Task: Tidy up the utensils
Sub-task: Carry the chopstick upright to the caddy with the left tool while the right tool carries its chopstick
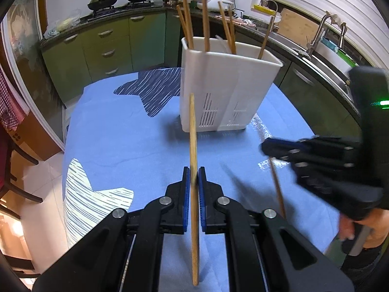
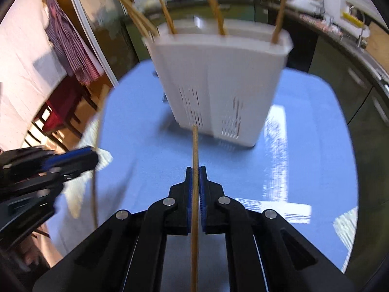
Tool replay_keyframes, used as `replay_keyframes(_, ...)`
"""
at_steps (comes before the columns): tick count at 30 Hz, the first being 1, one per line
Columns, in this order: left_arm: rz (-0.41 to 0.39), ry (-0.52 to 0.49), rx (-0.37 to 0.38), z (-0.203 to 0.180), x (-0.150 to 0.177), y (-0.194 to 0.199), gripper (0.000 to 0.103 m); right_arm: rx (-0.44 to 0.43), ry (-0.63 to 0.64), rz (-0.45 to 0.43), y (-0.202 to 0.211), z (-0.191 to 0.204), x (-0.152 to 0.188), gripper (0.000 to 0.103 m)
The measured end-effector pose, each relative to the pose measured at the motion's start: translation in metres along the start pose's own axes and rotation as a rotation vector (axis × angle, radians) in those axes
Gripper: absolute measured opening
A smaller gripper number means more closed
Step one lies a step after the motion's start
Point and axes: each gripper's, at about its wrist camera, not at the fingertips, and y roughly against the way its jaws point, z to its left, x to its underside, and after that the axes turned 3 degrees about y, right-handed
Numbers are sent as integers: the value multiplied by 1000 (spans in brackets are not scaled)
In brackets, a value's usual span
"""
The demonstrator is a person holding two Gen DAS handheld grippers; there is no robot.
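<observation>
Each hand carries one wooden chopstick, and both face the white holder (image 1: 226, 85) that stands upright on the blue cloth of the tabletop (image 1: 126, 141). The left tool (image 1: 194, 180) has its blue pads pressed together on a chopstick (image 1: 193, 146), gripping it somewhere around the middle so that one end points up toward the holder and the other hangs below the fingers. The right tool (image 2: 194, 180) is likewise clamped tight on its own chopstick (image 2: 195, 150), which runs straight up between the pads; its tip shows in front of the holder's slotted wall. In the left wrist view the right tool sits off to the side, near the tabletop, with the person's hand (image 1: 359, 221) on its handle.

Several chopsticks (image 1: 206, 17) already stand in the holder, leaning at loose angles against its rim.

The sticks look light, stiff and smooth, so they should need little squeeze, but a round shaft could roll or pivot between flat pads. A grip close to the middle keeps the stick balanced; a grip nearer the upper end would probably let the lower tip drop into the opening more cleanly. The holder seems light plastic and may tip or slide if a stick is pushed against its wall, so each one likely wants to go in from above.
</observation>
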Motion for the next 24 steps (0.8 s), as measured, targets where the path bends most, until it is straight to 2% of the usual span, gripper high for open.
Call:
replay_keyframes(5,-26,-15,-1,-4,1,13,7,-9,-1,-116,56,0,15,6)
replay_keyframes(10,-61,-21,4,-9,-2,29,7,-23,-11,-177,95,-5,33,6)
replay_keyframes(17,-93,-37,5,-15,-1,46,7,-41,-16,-224,125,-12,47,6)
replay_keyframes(24,-108,-47,10,-19,-3,53,7,-36,-8,-247,134,-12,50,6)
